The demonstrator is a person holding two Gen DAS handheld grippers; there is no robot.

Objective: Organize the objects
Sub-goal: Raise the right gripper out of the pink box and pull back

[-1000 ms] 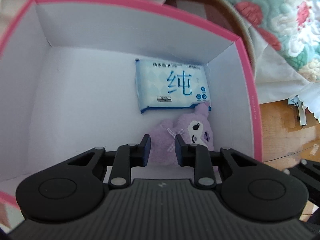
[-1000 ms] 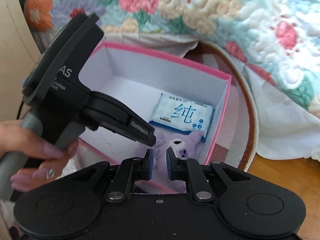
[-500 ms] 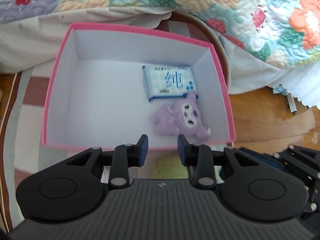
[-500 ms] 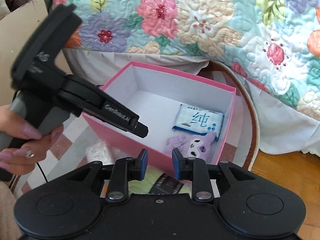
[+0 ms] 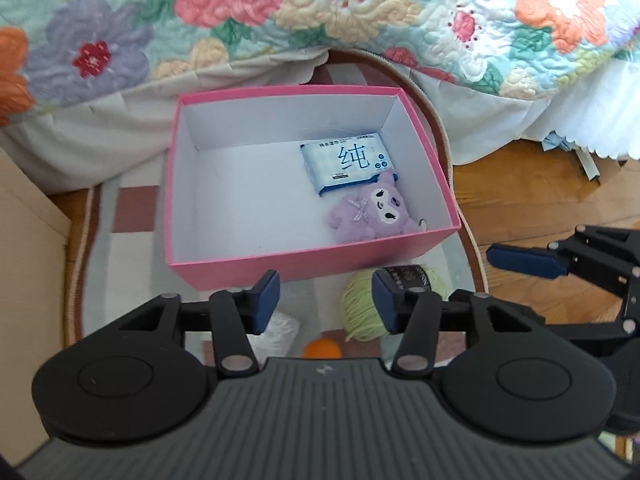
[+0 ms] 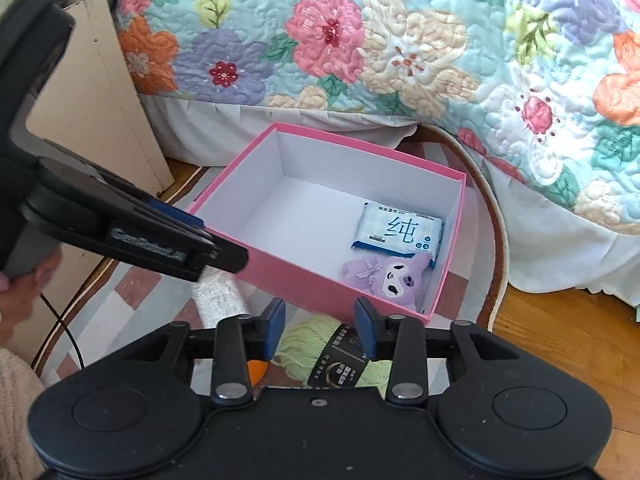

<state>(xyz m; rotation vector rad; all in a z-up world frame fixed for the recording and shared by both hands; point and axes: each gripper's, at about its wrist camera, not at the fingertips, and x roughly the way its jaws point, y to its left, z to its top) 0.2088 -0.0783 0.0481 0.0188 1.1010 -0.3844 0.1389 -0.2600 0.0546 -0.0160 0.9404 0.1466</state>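
Observation:
A pink box [image 5: 224, 268] [image 6: 280, 276] with a white inside sits on the rug. In its right part lie a blue wet-wipes pack [image 5: 347, 162] [image 6: 398, 232] and a purple plush toy [image 5: 370, 214] [image 6: 384, 278]. My left gripper [image 5: 325, 301] hangs above the rug in front of the box, its jaws opening with nothing between them. My right gripper [image 6: 320, 324] hovers near the box's front right corner, its jaws opening and empty too. Under both lie a pale green yarn ball [image 5: 362, 314] [image 6: 308, 344], a white plastic-wrapped roll [image 5: 280, 332] [image 6: 218, 298] and an orange ball [image 5: 322, 349] [image 6: 256, 372].
A floral quilt [image 5: 320, 12] [image 6: 400, 48] hangs over the bed behind the box. A beige board [image 6: 104, 100] stands at the left. The striped rug [image 5: 120, 248] ends at wooden floor [image 5: 520, 200] on the right. A person's hand [image 6: 16, 296] holds the left gripper's handle.
Both grippers have pulled up and back out of the box, which now lies farther away. Their jaws went from shut to partly open. The plush toy stays in the box.

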